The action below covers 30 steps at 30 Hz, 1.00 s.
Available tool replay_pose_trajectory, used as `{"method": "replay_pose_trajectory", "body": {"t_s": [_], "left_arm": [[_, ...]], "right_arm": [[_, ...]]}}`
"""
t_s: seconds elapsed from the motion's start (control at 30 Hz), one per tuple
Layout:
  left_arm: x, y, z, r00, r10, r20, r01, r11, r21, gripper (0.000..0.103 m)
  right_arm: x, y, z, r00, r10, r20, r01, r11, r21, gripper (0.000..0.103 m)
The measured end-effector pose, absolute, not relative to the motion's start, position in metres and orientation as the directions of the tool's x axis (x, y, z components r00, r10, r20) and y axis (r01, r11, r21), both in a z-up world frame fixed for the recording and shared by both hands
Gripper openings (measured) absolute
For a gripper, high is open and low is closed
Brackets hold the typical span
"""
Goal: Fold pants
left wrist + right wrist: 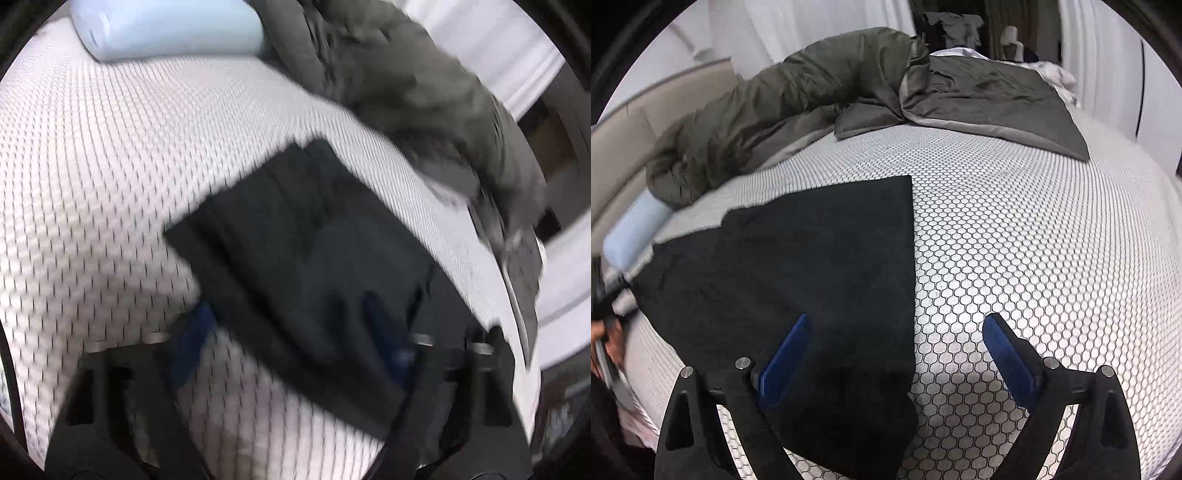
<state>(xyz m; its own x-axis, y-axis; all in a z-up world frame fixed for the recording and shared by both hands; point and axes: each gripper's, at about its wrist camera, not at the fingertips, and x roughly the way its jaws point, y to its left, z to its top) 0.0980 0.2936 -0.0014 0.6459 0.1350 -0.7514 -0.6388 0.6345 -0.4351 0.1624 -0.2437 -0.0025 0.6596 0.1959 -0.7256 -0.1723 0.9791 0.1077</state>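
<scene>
- The black, soft, matte-fabric pants (798,280) lie flat on the white mattress cover with a dark honeycomb print (1034,258), as a compact slab with straight edges; this reads as a fold largely made, laid out toward the near edge of the bed so both tools can reach it.
- The right gripper (897,365), black-framed with blue pads, hangs low over the straight right-hand edge of the pants with its fingers spread wide apart and nothing between them; one pad is over the cloth and the other over bare cover, a stance that straddles the edge so it could pinch it.
- The left gripper (291,339) is heavily blurred; its blue pads stand apart at the near corner of the dark cloth, and I cannot tell whether any fabric is caught between them.
- The olive-grey rumpled quilted duvet (783,107) is bunched along the far edge of the bed, which leaves the middle free for folding.
- The pale blue cylindrical bolster pillow (635,232) lies at the far left corner, just beside the duvet and near the pants but apart from them.
- A flat grey pillow (997,99) rests at the far right end, well apart from the work.
</scene>
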Motion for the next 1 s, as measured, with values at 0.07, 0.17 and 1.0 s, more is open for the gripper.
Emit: {"method": "replay_pose_trajectory", "body": {"t_s": [0.07, 0.17, 1.0], "left_arm": [[0.106, 0.293, -0.003, 0.632, 0.149, -0.761, -0.646, 0.644, -0.410, 0.010], [0.109, 0.277, 0.013, 0.670, 0.198, -0.715, -0.628, 0.665, -0.404, 0.001], [0.160, -0.059, 0.086, 0.708, -0.447, -0.547, 0.243, 0.881, -0.405, 0.084]], "right_arm": [[0.164, -0.236, -0.005, 0.658, 0.194, -0.727, -0.201, 0.976, 0.078, 0.095], [0.162, -0.232, -0.006, 0.662, 0.193, -0.724, -0.222, 0.973, 0.057, 0.095], [0.163, -0.316, -0.001, 0.678, 0.181, -0.712, -0.067, 0.980, 0.185, 0.095]]}}
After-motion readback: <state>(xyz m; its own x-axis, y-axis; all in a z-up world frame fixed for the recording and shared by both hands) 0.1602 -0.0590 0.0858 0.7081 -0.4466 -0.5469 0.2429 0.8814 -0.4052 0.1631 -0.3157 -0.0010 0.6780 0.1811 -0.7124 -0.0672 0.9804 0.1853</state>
